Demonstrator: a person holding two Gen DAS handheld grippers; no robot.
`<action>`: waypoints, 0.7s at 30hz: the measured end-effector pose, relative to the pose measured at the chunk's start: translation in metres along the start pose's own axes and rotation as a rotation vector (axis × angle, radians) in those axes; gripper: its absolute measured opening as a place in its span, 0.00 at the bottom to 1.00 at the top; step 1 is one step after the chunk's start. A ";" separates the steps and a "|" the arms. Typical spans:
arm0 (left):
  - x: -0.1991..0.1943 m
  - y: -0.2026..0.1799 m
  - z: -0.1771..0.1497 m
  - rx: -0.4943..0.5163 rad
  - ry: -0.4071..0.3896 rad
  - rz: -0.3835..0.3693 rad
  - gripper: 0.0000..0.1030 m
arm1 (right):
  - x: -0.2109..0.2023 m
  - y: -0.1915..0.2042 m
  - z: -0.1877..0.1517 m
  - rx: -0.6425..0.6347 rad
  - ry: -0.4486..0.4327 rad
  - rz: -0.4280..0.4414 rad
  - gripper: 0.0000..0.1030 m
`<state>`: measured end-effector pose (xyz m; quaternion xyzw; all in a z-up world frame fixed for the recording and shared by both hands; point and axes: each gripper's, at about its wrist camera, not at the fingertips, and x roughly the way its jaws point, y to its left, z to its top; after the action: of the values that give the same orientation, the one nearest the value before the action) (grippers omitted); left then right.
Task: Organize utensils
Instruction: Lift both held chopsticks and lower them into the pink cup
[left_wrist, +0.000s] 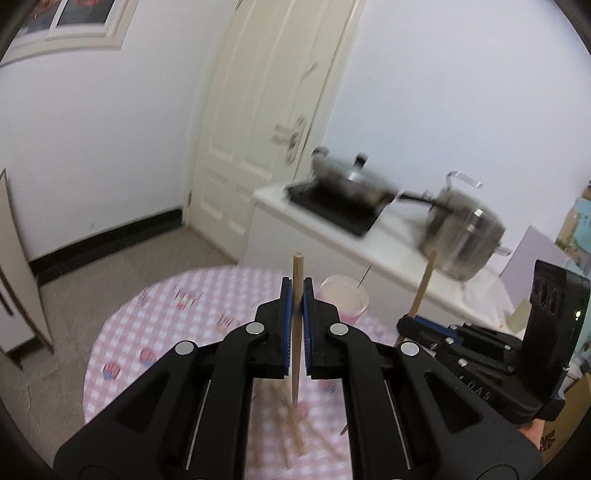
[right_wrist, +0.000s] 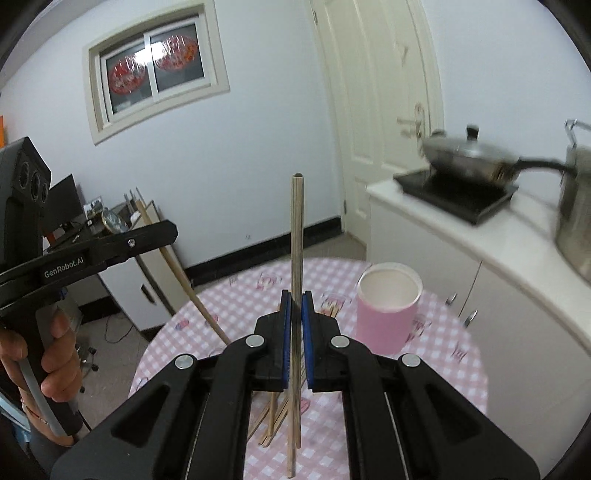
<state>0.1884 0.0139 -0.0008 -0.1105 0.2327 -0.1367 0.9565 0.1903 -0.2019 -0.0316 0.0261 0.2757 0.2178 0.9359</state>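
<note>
Left gripper (left_wrist: 297, 295): pads pinching a wooden chopstick (left_wrist: 296, 332), upright, above the table (left_wrist: 147, 325) | Right gripper (right_wrist: 295, 308): pads pinching a metal chopstick (right_wrist: 297, 258), upright | Loose chopsticks (right_wrist: 273, 417): heaped mid-table, under both grippers | Pink cup (right_wrist: 388, 314): upright near the table's far edge, apart from the heap.
</note>
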 end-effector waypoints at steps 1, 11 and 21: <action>-0.001 -0.005 0.004 0.006 -0.020 -0.003 0.05 | -0.005 -0.001 0.003 -0.007 -0.015 -0.009 0.04; 0.038 -0.057 0.049 0.018 -0.183 -0.036 0.05 | -0.020 -0.032 0.049 -0.040 -0.246 -0.156 0.04; 0.102 -0.063 0.059 -0.030 -0.223 -0.020 0.05 | 0.015 -0.063 0.057 -0.015 -0.375 -0.200 0.04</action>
<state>0.2901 -0.0686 0.0253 -0.1414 0.1255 -0.1294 0.9734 0.2563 -0.2487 -0.0016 0.0318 0.0961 0.1173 0.9879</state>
